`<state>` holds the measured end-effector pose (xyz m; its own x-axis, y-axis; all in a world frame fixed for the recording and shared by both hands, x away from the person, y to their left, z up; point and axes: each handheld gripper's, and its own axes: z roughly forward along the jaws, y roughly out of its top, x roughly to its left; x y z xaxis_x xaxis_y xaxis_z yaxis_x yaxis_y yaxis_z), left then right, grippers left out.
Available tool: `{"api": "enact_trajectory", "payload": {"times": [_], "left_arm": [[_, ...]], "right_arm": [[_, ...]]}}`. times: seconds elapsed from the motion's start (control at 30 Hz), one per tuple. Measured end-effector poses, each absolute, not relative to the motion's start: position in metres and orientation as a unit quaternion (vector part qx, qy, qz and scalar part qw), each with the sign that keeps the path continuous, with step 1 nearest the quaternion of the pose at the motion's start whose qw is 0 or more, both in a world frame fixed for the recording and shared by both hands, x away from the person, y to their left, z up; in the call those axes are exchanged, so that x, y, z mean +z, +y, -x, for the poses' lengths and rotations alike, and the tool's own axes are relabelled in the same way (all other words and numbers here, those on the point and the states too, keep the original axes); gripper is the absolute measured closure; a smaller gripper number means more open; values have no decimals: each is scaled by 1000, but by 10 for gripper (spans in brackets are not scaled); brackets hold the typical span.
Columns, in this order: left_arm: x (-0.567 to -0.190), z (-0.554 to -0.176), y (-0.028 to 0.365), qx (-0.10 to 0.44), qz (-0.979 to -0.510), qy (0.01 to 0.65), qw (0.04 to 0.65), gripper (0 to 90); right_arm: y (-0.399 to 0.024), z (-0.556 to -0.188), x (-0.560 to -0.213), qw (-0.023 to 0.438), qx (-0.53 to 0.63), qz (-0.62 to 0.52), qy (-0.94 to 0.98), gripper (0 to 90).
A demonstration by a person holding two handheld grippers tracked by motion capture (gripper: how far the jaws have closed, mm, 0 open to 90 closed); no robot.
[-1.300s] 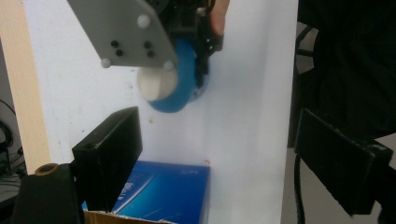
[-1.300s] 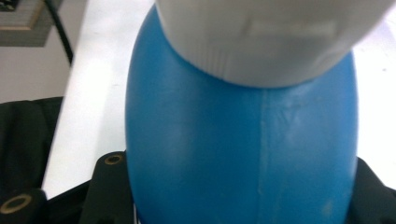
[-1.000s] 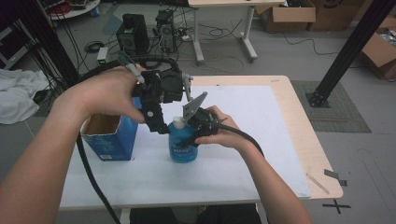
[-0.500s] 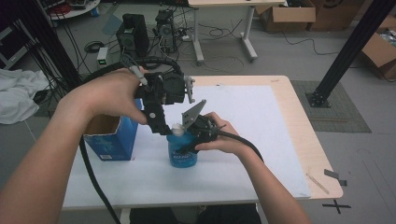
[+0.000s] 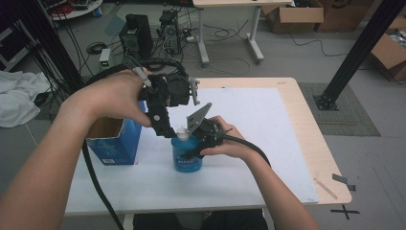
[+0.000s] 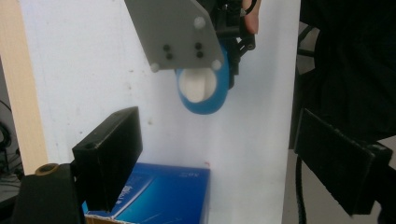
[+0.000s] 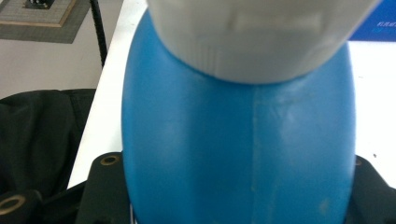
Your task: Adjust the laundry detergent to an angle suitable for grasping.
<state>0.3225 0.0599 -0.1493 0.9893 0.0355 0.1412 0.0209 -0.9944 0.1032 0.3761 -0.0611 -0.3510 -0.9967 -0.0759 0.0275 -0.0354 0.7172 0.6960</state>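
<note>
A blue carton point(image 5: 114, 141) with its top flaps open is standing at the left of the white table point(image 5: 268, 120), near the left edge. Just right of it, the left gripper point(image 5: 168, 128) is hanging above the table, pointing down, in the person's left hand point(image 5: 112, 98). In the left gripper view its two black jaws are standing well apart with nothing between them; the carton is lying below them and the bottle farther off.

Right of the carton, a blue bottle point(image 5: 186, 152) with a white cap point(image 5: 181, 132) is standing upright on the table, towards the near side. The left gripper's tips are hovering just beside the cap; whether they are touching it cannot be told.

The right gripper point(image 5: 194, 151) is coming in from the right, level, in the right hand point(image 5: 230, 143). Its jaws are flanking the bottle's body, as the right gripper view confirms, and have just been opening slightly, the bottle being between them; its fingers point(image 7: 105, 186) are resting against the bottle's sides.
</note>
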Motion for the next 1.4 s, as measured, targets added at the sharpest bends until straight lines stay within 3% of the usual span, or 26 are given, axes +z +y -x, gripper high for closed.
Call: {"api": "enact_trajectory", "payload": {"times": [0.27,0.67,1.4], "left_arm": [[-148,-321,61,73,-996,15,52,158],[-149,-322,62,74,-996,16,55,158],[-154,-323,53,84,-995,7,52,159]], "right_arm": [[-66,-375,-345,27,-370,-18,-928,257],[-103,-375,-326,18,-349,12,-937,155],[-212,-411,-291,-42,-271,222,-936,154]]}}
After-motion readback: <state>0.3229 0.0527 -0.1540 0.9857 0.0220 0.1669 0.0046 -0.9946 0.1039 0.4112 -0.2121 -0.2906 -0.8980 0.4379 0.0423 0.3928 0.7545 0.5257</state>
